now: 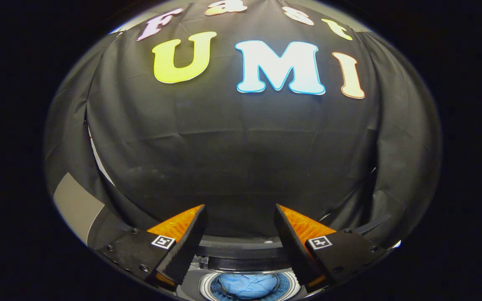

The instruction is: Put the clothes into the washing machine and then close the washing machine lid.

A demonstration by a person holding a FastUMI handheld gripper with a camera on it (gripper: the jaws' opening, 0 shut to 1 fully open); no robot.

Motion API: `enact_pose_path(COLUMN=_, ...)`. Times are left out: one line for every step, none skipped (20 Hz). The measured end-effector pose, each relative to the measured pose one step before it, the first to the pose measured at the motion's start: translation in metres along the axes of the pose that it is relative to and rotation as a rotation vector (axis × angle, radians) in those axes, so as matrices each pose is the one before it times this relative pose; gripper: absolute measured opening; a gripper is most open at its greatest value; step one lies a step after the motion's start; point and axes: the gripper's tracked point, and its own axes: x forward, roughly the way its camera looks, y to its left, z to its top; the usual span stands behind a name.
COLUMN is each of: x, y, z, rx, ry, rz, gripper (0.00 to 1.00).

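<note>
My gripper [240, 211] is open, its two black fingers with orange sides spread wide and nothing between them. It hangs high above the washing machine [241, 251], pointing at the booth's black wall. Far below, between the finger bases, I see the machine's round drum opening [249, 286] with a light blue garment [247, 284] lying inside it. The dark raised lid [243, 262] stands just behind the opening, still up. The fingers touch neither the cloth nor the machine.
Black cloth walls close in ahead and on both sides. A grey panel [75, 205] shows low on the left beside the cloth.
</note>
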Motion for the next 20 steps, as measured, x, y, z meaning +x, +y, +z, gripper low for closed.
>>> enact_pose_path(x=-0.00321, y=-0.00021, z=-0.00203, rx=-0.00026, ry=0.00122, rz=0.00056, gripper=1.00)
enact_pose_path(x=-0.00397, y=-0.00003, z=-0.00296, rx=0.00081, ry=0.00079, rz=0.00026, gripper=1.00)
enact_pose_path(x=-0.00339, y=0.00047, z=-0.00133, rx=-0.00122, ry=-0.00402, rz=-0.00045, gripper=0.99)
enact_pose_path(x=-0.00346, y=0.00065, z=-0.00317, rx=0.00016, ry=0.00063, rz=-0.00103, gripper=1.00)
enact_pose_path(x=-0.00310, y=0.00046, z=-0.00152, rx=-0.00073, ry=-0.00146, rz=-0.00029, gripper=1.00)
enact_pose_path(x=-0.00406, y=-0.00010, z=-0.00216, rx=-0.00010, ry=-0.00166, rz=-0.00148, gripper=1.00)
enact_pose_path(x=-0.00359, y=0.00063, z=-0.00114, rx=0.00045, ry=-0.00133, rz=-0.00096, gripper=1.00)
enact_pose_path(x=-0.00340, y=0.00042, z=-0.00265, rx=-0.00204, ry=-0.00470, rz=0.00016, gripper=1.00)
enact_pose_path(x=-0.00409, y=-0.00013, z=-0.00285, rx=0.00073, ry=-0.00086, rz=-0.00095, gripper=0.99)
enact_pose_path(x=-0.00287, y=-0.00004, z=-0.00170, rx=-0.00091, ry=-0.00077, rz=-0.00052, gripper=1.00)
enact_pose_path(x=-0.00287, y=0.00043, z=-0.00195, rx=-0.00118, ry=0.00109, rz=-0.00067, gripper=1.00)
enact_pose_path(x=-0.00348, y=0.00030, z=-0.00328, rx=-0.00028, ry=0.00075, rz=-0.00017, gripper=1.00)
enact_pose_path(x=-0.00295, y=-0.00003, z=-0.00242, rx=-0.00036, ry=-0.00034, rz=-0.00054, gripper=1.00)
enact_pose_path(x=-0.00237, y=0.00039, z=-0.00230, rx=-0.00061, ry=0.00028, rz=-0.00044, gripper=1.00)
enact_pose_path(x=-0.00381, y=0.00000, z=-0.00273, rx=-0.00043, ry=0.00044, rz=-0.00061, gripper=1.00)
enact_pose_path(x=-0.00374, y=0.00030, z=-0.00251, rx=-0.00024, ry=-0.00015, rz=-0.00012, gripper=1.00)
enact_pose_path(x=-0.00296, y=0.00054, z=-0.00277, rx=0.00021, ry=-0.00133, rz=-0.00007, gripper=0.99)
enact_pose_path(x=-0.00313, y=0.00049, z=-0.00321, rx=-0.00027, ry=-0.00280, rz=0.00035, gripper=0.99)
enact_pose_path(x=-0.00365, y=0.00016, z=-0.00240, rx=0.00014, ry=-0.00418, rz=0.00051, gripper=0.99)
enact_pose_path(x=-0.00260, y=0.00007, z=-0.00277, rx=-0.00008, ry=-0.00519, rz=0.00044, gripper=0.99)
